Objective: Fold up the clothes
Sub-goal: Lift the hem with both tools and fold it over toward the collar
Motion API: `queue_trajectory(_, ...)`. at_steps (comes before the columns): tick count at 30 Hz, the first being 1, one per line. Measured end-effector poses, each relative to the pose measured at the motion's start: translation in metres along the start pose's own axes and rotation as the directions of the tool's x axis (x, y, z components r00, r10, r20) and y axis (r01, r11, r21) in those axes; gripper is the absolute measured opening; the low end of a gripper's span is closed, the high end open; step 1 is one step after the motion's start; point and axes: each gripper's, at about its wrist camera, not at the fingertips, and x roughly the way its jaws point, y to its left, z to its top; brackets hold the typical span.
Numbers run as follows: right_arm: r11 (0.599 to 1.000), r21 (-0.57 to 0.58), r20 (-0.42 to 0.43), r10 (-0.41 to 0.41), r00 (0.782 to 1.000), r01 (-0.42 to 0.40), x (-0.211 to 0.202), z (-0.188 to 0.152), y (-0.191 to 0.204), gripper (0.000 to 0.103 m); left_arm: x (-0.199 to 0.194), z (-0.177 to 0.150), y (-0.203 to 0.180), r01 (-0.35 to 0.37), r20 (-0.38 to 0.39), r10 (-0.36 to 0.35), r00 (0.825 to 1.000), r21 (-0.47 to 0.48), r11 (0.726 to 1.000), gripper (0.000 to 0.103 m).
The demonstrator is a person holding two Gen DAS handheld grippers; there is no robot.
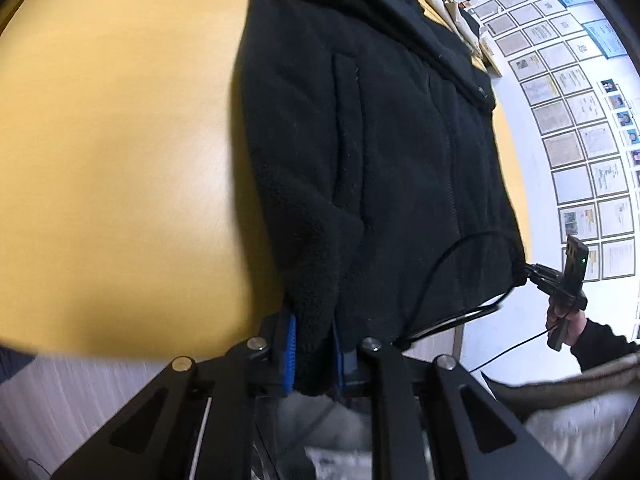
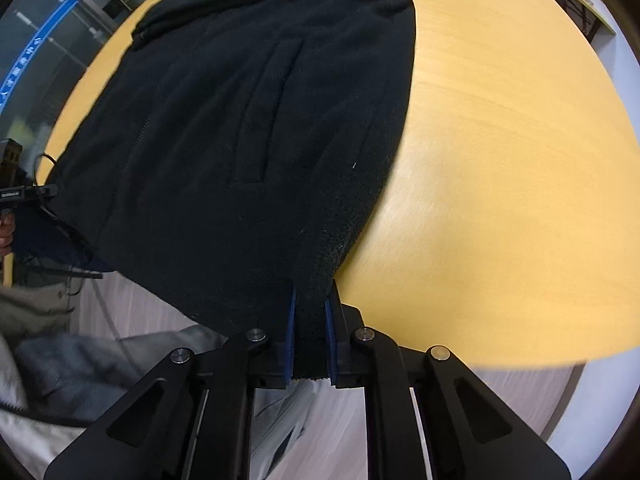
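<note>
A black fleece jacket [image 1: 380, 152] lies front up on the yellow round table [image 1: 120, 140], its hem hanging over the near edge. My left gripper [image 1: 314, 344] is shut on the hem's left corner, blue pads pressing the fleece. The right gripper's own view shows the jacket [image 2: 240, 140] on the table [image 2: 500, 160], and my right gripper [image 2: 311, 336] is shut on the hem's right corner. The right gripper also shows in the left wrist view [image 1: 560, 284] at the hem's far corner. The left gripper shows in the right wrist view [image 2: 24, 194] at the left edge.
A wall of framed papers [image 1: 576, 120] stands to the right in the left wrist view. Glass cabinets [image 2: 48, 40] stand at the left in the right wrist view. Grey and beige clothing [image 2: 60, 380] lies below the table edge. A thin black cable [image 1: 460, 312] loops near the hem.
</note>
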Motion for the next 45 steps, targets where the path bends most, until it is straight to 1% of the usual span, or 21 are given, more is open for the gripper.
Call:
queue_trajectory(2,1.0,0.005,0.031,0.019,0.999,-0.019,-0.021,-0.008,0.01,0.01,-0.016,-0.009,-0.002,0.019,0.008,-0.019,1.0,-0.017,1.0,0.013)
queue_trajectory(3,1.0,0.003,0.054,0.023,0.998,-0.023,-0.032,-0.007,0.016,0.01,-0.024,-0.013,-0.004,0.028,0.014,-0.027,1.0,-0.024,0.999,0.013)
queue_trajectory(5,0.999,-0.009,0.11,0.032,0.993,-0.031,-0.055,0.003,0.028,0.01,-0.039,-0.009,-0.008,0.046,0.042,-0.044,0.998,-0.034,0.998,0.013)
queue_trajectory(8,0.998,-0.04,0.202,0.048,0.978,-0.041,-0.09,0.031,0.04,0.01,-0.061,0.012,-0.021,0.074,0.087,-0.073,0.994,-0.017,0.997,0.012)
queue_trajectory(10,0.997,-0.057,0.262,0.058,0.963,-0.044,-0.111,0.054,0.043,0.01,-0.078,0.036,-0.033,0.1,0.127,-0.1,0.987,0.012,0.995,0.012)
queue_trajectory(12,0.997,-0.07,0.324,0.064,0.944,-0.044,-0.131,0.073,0.041,0.01,-0.091,0.056,-0.041,0.127,0.161,-0.13,0.978,0.032,0.991,0.012)
queue_trajectory(13,0.996,-0.074,0.347,0.069,0.935,-0.046,-0.139,0.083,0.039,0.01,-0.098,0.066,-0.044,0.135,0.178,-0.141,0.974,0.044,0.99,0.012)
queue_trajectory(15,0.996,-0.078,0.392,0.073,0.917,-0.046,-0.153,0.114,0.038,0.01,-0.111,0.089,-0.055,0.152,0.214,-0.164,0.963,0.07,0.986,0.012)
queue_trajectory(17,0.996,-0.081,0.42,0.066,0.905,-0.035,-0.16,0.134,0.047,0.01,-0.113,0.119,-0.073,0.177,0.251,-0.19,0.949,0.074,0.981,0.012)
queue_trajectory(18,0.996,-0.082,0.432,0.062,0.9,-0.029,-0.163,0.145,0.056,0.01,-0.115,0.133,-0.081,0.19,0.271,-0.203,0.941,0.075,0.979,0.012)
queue_trajectory(20,0.997,-0.079,0.448,0.05,0.892,-0.016,-0.162,0.171,0.079,0.01,-0.13,0.149,-0.074,0.209,0.309,-0.22,0.925,0.068,0.975,0.011)
queue_trajectory(22,0.997,-0.074,0.46,0.04,0.887,-0.007,-0.159,0.207,0.061,0.01,-0.137,0.169,-0.077,0.213,0.346,-0.225,0.911,0.073,0.974,0.011)
queue_trajectory(24,0.997,-0.071,0.469,0.033,0.882,0.001,-0.163,0.22,0.056,0.01,-0.136,0.193,-0.085,0.22,0.375,-0.229,0.898,0.065,0.973,0.011)
queue_trajectory(26,0.998,-0.058,0.473,0.031,0.881,-0.004,-0.161,0.246,0.042,0.01,-0.138,0.214,-0.089,0.221,0.404,-0.222,0.887,0.049,0.974,0.011)
queue_trajectory(29,0.999,-0.031,0.476,0.031,0.879,-0.018,-0.14,0.288,0.03,0.01,-0.136,0.253,-0.094,0.232,0.442,-0.208,0.872,-0.001,0.973,0.011)
queue_trajectory(32,0.999,-0.009,0.475,0.034,0.88,-0.033,-0.121,0.327,0.01,0.01,-0.13,0.288,-0.104,0.225,0.465,-0.193,0.864,-0.015,0.974,0.011)
queue_trajectory(35,0.999,0.018,0.472,0.031,0.881,-0.044,-0.107,0.357,-0.017,0.01,-0.12,0.326,-0.114,0.218,0.481,-0.184,0.857,-0.016,0.976,0.011)
queue_trajectory(38,0.997,0.055,0.453,0.029,0.891,-0.06,-0.092,0.385,-0.039,0.01,-0.106,0.365,-0.115,0.225,0.493,-0.181,0.851,-0.032,0.974,0.011)
queue_trajectory(40,0.996,0.07,0.432,0.027,0.902,-0.063,-0.075,0.401,-0.05,0.01,-0.091,0.388,-0.109,0.22,0.49,-0.166,0.856,-0.053,0.974,0.011)
queue_trajectory(45,0.99,0.124,0.362,0.019,0.932,-0.069,-0.024,0.432,-0.071,0.011,-0.052,0.429,-0.073,0.195,0.451,-0.126,0.884,-0.11,0.975,0.011)
